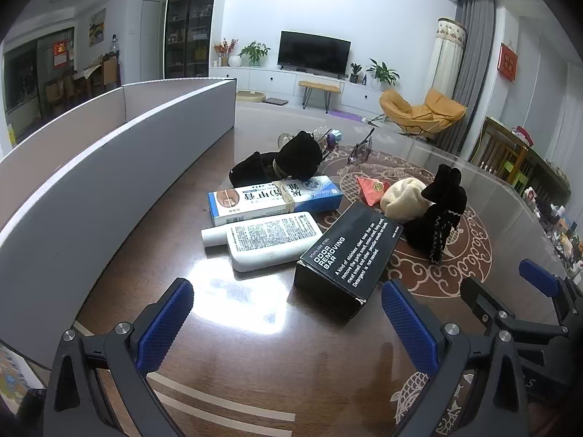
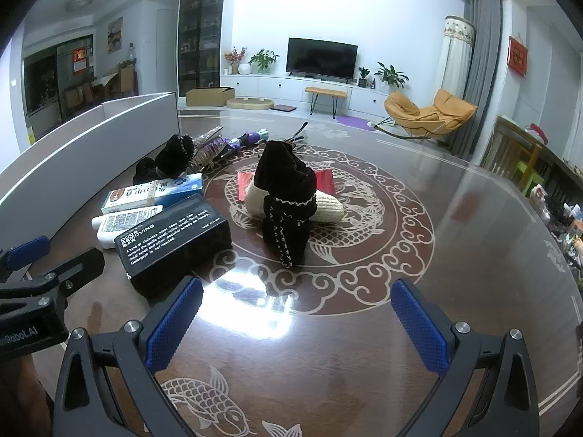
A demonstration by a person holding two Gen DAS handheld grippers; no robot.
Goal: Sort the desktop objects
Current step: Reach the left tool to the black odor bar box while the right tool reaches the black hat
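Both my left gripper and my right gripper hover with jaws spread wide and empty above the near edge of the table; the unsorted items lie clustered toward its left side beside the grey divider box. Probable fault: the black box rests tilted against the white bottle, so a careless pinch could tip it or roll the bottle. Legible text on the box: "ODOR REMOVING BAR", "Detergent is not needed".
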